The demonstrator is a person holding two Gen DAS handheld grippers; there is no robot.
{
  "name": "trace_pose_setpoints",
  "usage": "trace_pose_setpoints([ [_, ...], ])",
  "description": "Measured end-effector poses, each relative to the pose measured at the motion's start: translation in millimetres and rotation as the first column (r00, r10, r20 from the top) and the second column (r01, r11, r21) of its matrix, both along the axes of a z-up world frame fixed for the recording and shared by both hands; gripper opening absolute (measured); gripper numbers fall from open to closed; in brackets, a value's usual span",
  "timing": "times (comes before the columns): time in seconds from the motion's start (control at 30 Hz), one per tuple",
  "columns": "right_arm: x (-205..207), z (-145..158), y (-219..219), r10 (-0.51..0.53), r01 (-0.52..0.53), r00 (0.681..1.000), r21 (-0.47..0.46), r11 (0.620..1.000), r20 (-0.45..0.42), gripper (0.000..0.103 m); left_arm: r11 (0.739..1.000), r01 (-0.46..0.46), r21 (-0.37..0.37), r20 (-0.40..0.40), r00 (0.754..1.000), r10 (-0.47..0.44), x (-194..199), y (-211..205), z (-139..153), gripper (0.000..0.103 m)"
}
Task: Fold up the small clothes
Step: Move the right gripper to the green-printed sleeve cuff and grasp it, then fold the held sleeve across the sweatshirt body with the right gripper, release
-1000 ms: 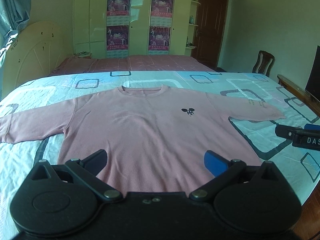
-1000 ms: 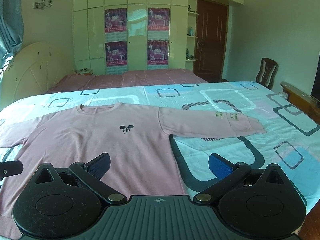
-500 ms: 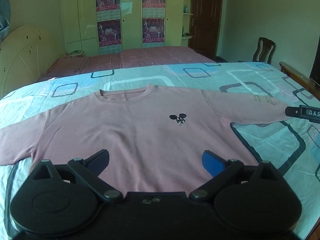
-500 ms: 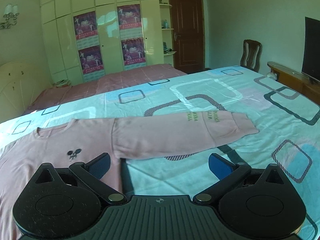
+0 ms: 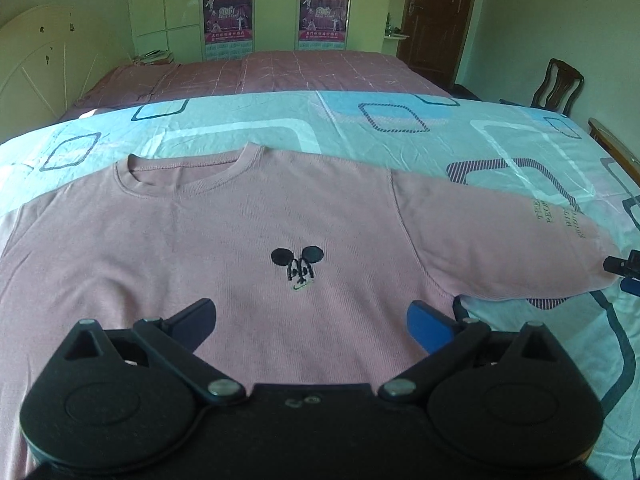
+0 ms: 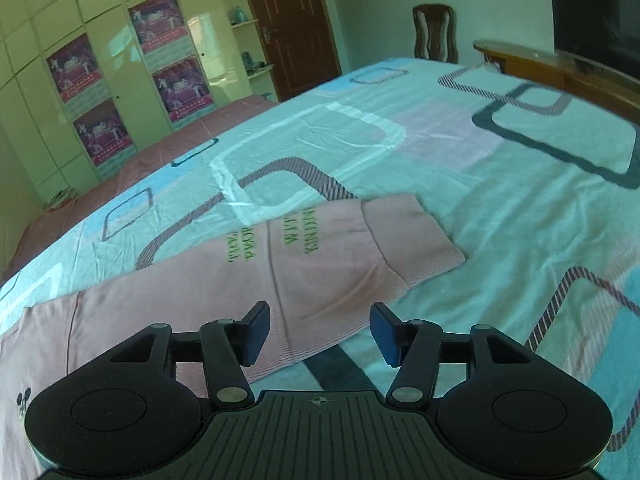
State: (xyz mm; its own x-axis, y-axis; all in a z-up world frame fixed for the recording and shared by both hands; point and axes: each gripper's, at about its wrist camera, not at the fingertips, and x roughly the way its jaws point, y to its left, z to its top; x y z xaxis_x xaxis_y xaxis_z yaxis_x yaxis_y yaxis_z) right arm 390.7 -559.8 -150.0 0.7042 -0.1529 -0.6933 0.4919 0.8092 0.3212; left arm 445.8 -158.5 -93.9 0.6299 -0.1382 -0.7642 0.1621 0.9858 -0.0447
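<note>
Sweatshirt (image 5: pixel 200 248), pink, is lying flat on the bed (image 6: pixel 500 184); green sleeve lettering is unreadable. Left gripper (image 5: pixel 312 320) is gaping empty; right gripper (image 6: pixel 320 332) is half-closing over the sleeve (image 6: pixel 320 264), not gripping.

The pink long-sleeved knit sweatshirt (image 5: pixel 248 248) lies flat on the turquoise patterned bed sheet (image 5: pixel 360 136), collar far, one sleeve (image 6: pixel 320 264) stretched right. A dark wooden chair (image 6: pixel 434 32) stands beyond the bed's far right.
</note>
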Motion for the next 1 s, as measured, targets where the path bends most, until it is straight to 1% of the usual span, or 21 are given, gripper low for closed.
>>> trace_pose_setpoints([
  [0.13, 1, -19, -26, -0.050, 0.050, 0.999, 0.074, 0.996, -0.004, 0.056, 1.000, -0.008, 0.024, -0.019, 1.000, 0.009, 10, -12, -5, 0.101],
  [0.2, 2, -26, -36, -0.073, 0.071, 0.997, 0.122, 0.990, 0.014, 0.056, 0.999, -0.007, 0.042, -0.024, 1.000, 0.008, 13, -17, -6, 0.101],
  [0.43, 2, -27, -53, -0.103, 0.092, 0.992, 0.155, 0.984, 0.071, 0.056, 0.995, -0.012, 0.099, -0.040, 0.999, 0.016, 23, -27, -9, 0.102],
  [0.5, 2, -26, -55, -0.110, 0.101, 0.992, 0.131, 0.986, 0.058, 0.046, 0.994, -0.011, 0.112, -0.043, 0.999, 0.016, 25, -28, -10, 0.102],
  [0.57, 3, -26, -59, -0.122, 0.115, 0.991, 0.124, 0.986, 0.050, 0.033, 0.993, -0.012, 0.119, -0.047, 0.999, 0.017, 26, -28, -12, 0.102],
  [0.6, 4, -25, -61, -0.124, 0.119, 0.991, 0.115, 0.986, 0.041, 0.030, 0.993, -0.011, 0.121, -0.048, 0.999, 0.017, 26, -27, -12, 0.102],
  [0.63, 5, -24, -62, -0.124, 0.120, 0.992, 0.105, 0.987, 0.033, 0.023, 0.992, -0.011, 0.123, -0.047, 0.999, 0.017, 26, -26, -12, 0.102],
  [0.67, 7, -22, -63, -0.120, 0.117, 0.992, 0.098, 0.988, 0.027, 0.019, 0.992, -0.012, 0.123, -0.044, 0.999, 0.018, 25, -24, -11, 0.102],
  [0.73, 13, -18, -61, -0.105, 0.104, 0.994, 0.071, 0.992, 0.015, 0.017, 0.992, -0.015, 0.125, -0.039, 0.999, 0.020, 23, -19, -10, 0.102],
  [0.77, 13, -14, -58, -0.096, 0.095, 0.995, 0.053, 0.994, 0.017, 0.013, 0.992, -0.016, 0.125, -0.037, 0.999, 0.021, 22, -15, -9, 0.102],
  [0.8, 15, -10, -54, -0.086, 0.085, 0.996, 0.032, 0.996, 0.022, 0.012, 0.992, -0.017, 0.124, -0.033, 0.999, 0.021, 21, -10, -8, 0.102],
  [0.9, 24, 7, -29, -0.042, 0.044, 0.997, -0.035, 0.998, 0.057, 0.011, 0.992, -0.021, 0.127, -0.022, 0.999, 0.024, 17, 4, -6, 0.102],
  [1.0, 37, 25, 3, 0.035, -0.027, 0.995, -0.090, 0.996, 0.093, 0.011, 0.993, -0.029, 0.115, -0.022, 0.999, 0.031, 14, 23, -9, 0.102],
])
